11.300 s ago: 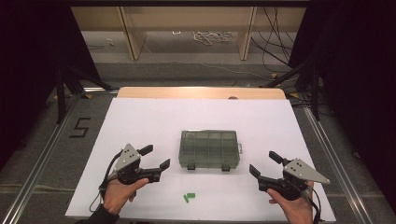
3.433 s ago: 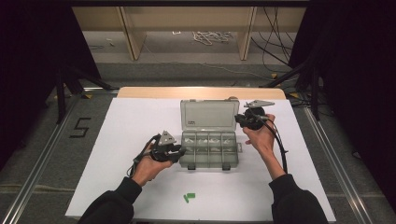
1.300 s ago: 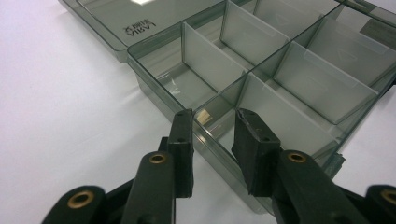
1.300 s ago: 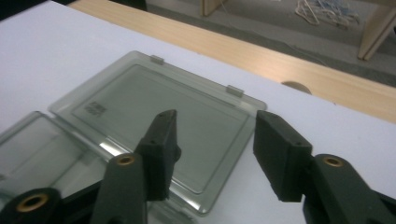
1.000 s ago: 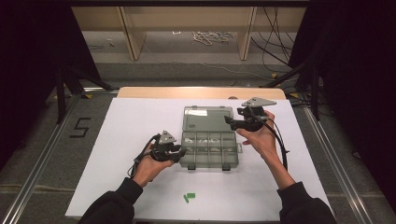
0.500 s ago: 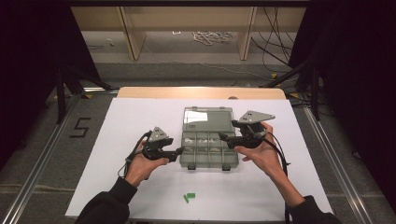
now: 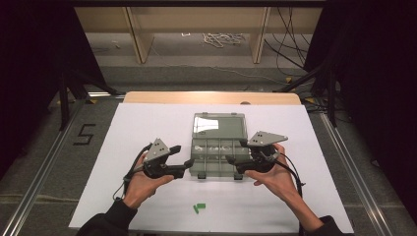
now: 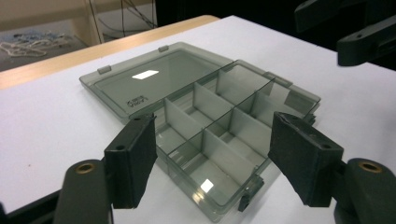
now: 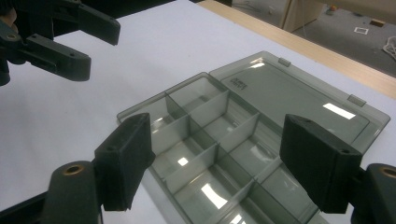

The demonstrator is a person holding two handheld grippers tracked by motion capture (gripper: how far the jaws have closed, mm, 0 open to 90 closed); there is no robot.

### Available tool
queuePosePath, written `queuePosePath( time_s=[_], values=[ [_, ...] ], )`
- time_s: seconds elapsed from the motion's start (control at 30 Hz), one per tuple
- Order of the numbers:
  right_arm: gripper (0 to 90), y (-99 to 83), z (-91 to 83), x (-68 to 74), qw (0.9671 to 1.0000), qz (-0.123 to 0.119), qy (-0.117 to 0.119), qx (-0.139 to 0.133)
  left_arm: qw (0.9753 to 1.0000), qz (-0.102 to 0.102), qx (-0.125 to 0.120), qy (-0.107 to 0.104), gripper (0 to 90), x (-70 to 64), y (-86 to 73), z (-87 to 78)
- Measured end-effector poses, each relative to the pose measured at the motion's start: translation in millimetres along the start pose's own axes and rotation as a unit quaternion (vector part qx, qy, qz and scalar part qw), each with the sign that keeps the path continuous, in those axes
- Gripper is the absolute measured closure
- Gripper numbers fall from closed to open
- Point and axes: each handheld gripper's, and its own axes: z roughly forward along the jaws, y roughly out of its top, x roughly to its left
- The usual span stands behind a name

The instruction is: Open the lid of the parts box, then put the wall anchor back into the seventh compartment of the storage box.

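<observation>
A clear grey compartment box lies open mid-table, its lid folded flat behind the divided tray. My left gripper stands open at the tray's front left corner, and my right gripper stands open at its front right. In the left gripper view the box lies beyond the spread left gripper, with the right gripper at top right. The right gripper view has the tray past the open right gripper, lid behind, left gripper at top left. All compartments look empty.
A small green piece lies on the white table sheet near the front edge, between the person's forearms. A wooden strip marks the far edge. Shelving legs and loose cables stand on the floor behind.
The right gripper has come down from the lid at the back to the tray's front right corner. The left gripper has shifted slightly left. The lid stays open and flat.
</observation>
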Motion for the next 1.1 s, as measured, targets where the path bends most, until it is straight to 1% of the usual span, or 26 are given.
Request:
queuePosePath(
  time_s=[0.1, 0.13, 0.2, 0.27, 0.33, 0.37, 0.4, 0.43, 0.47, 0.5, 0.53, 0.57, 0.6, 0.63, 0.67, 0.77, 0.8, 0.83, 0.87, 0.9, 0.93, 0.97, 1.0, 1.03, 1.07, 1.1],
  values=[
    [25.0, -2.1, -0.1, 4.3, 1.0000, -0.004, 0.005, 0.002, 1.0000, 0.006, -0.008, -0.001, 31.2, -0.8, -2.2, -6.1],
    [24.9, -2.8, 0.3, 5.5, 0.9999, -0.011, 0.003, 0.001, 0.9999, 0.013, -0.010, -0.003, 31.0, 0.2, -3.0, -8.0],
    [23.7, -3.8, 1.6, 8.4, 0.9998, -0.018, 0.007, 0.006, 0.9999, -0.001, -0.015, -0.003, 30.5, -0.1, -6.0, -11.5],
    [23.1, -4.4, 2.3, 11.4, 0.9997, -0.020, 0.011, 0.008, 0.9998, 0.002, -0.017, -0.002, 29.7, 0.9, -8.4, -15.2],
    [22.6, -4.8, 3.0, 14.6, 0.9996, -0.021, 0.015, 0.008, 0.9997, -0.006, -0.025, -0.002, 28.8, 0.8, -11.2, -18.3],
    [22.2, -4.8, 3.8, 16.9, 0.9995, -0.025, 0.018, 0.006, 0.9996, -0.002, -0.027, -0.003, 27.8, 1.5, -11.9, -20.1],
    [22.2, -4.8, 3.8, 16.9, 0.9995, -0.025, 0.018, 0.006, 0.9994, -0.011, -0.031, -0.003, 27.8, 0.9, -13.1, -21.4],
    [22.1, -4.8, 4.0, 18.3, 0.9994, -0.024, 0.022, 0.010, 0.9994, -0.006, -0.033, -0.005, 27.6, 1.4, -13.6, -23.3],
    [22.0, -4.9, 4.6, 19.5, 0.9993, -0.024, 0.027, 0.011, 0.9992, -0.008, -0.037, -0.008, 27.6, 1.3, -14.3, -24.9],
    [22.1, -5.0, 5.4, 20.4, 0.9993, -0.029, 0.024, 0.007, 0.9990, -0.014, -0.042, -0.007, 27.6, 1.1, -14.8, -26.6],
    [22.1, -4.8, 6.6, 23.1, 0.9989, -0.030, 0.034, 0.015, 0.9989, -0.007, -0.045, -0.009, 27.5, 2.2, -14.8, -27.9],
    [22.1, -4.8, 6.6, 23.1, 0.9989, -0.030, 0.034, 0.015, 0.9988, -0.008, -0.048, -0.007, 27.5, 1.9, -14.9, -28.9],
    [22.2, -4.4, 6.9, 24.2, 0.9987, -0.033, 0.034, 0.018, 0.9988, -0.006, -0.048, -0.006, 27.3, 1.3, -14.8, -30.1],
    [22.6, -4.1, 7.4, 25.6, 0.9986, -0.037, 0.033, 0.017, 0.9987, -0.014, -0.048, -0.006, 26.9, -0.3, -15.2, -30.6],
    [23.4, -3.5, 8.1, 28.2, 0.9979, -0.047, 0.040, 0.019, 0.9986, -0.012, -0.051, -0.010, 25.7, -0.9, -15.7, -30.7],
    [24.3, -3.3, 8.5, 31.5, 0.9973, -0.051, 0.048, 0.022, 0.9990, 0.000, -0.043, -0.009, 25.3, -3.4, -16.8, -32.2],
    [25.4, -2.9, 8.2, 32.5, 0.9965, -0.057, 0.054, 0.026, 0.9989, 0.000, -0.045, -0.012, 24.8, -3.9, -17.8, -31.6],
    [26.1, -3.2, 9.2, 36.8, 0.9957, -0.062, 0.063, 0.029, 0.9991, 0.004, -0.041, -0.010, 23.9, -4.5, -18.1, -32.2],
    [26.1, -3.2, 9.2, 36.8, 0.9957, -0.062, 0.063, 0.029, 0.9991, 0.004, -0.040, -0.010, 23.9, -4.8, -18.9, -32.1],
    [28.1, -3.3, 10.1, 40.4, 0.9942, -0.070, 0.072, 0.038, 0.9991, 0.004, -0.040, -0.010, 24.0, -4.9, -19.7, -32.2],
    [28.1, -3.3, 10.1, 40.4, 0.9942, -0.070, 0.072, 0.038, 0.9992, 0.002, -0.038, -0.009, 24.0, -5.3, -20.4, -32.5],
    [28.4, -3.6, 12.3, 44.3, 0.9928, -0.077, 0.081, 0.043, 0.9993, -0.003, -0.038, -0.007, 24.0, -6.0, -21.2, -32.9],
    [28.4, -3.6, 12.3, 44.3, 0.9928, -0.077, 0.081, 0.043, 0.9993, -0.001, -0.036, -0.004, 24.0, -5.8, -21.7, -33.3],
    [28.4, -3.7, 14.1, 46.5, 0.9922, -0.081, 0.083, 0.046, 0.9994, -0.010, -0.033, 0.004, 24.0, -6.9, -22.6, -34.1],
    [28.5, -4.0, 18.4, 51.2, 0.9904, -0.086, 0.093, 0.055, 0.9995, -0.006, -0.029, 0.005, 23.8, -5.9, -23.2, -35.6],
    [28.5, -4.0, 18.4, 51.2, 0.9904, -0.086, 0.093, 0.055, 0.9995, -0.007, -0.031, 0.004, 23.8, -5.1, -23.9, -36.4]
  ],
)
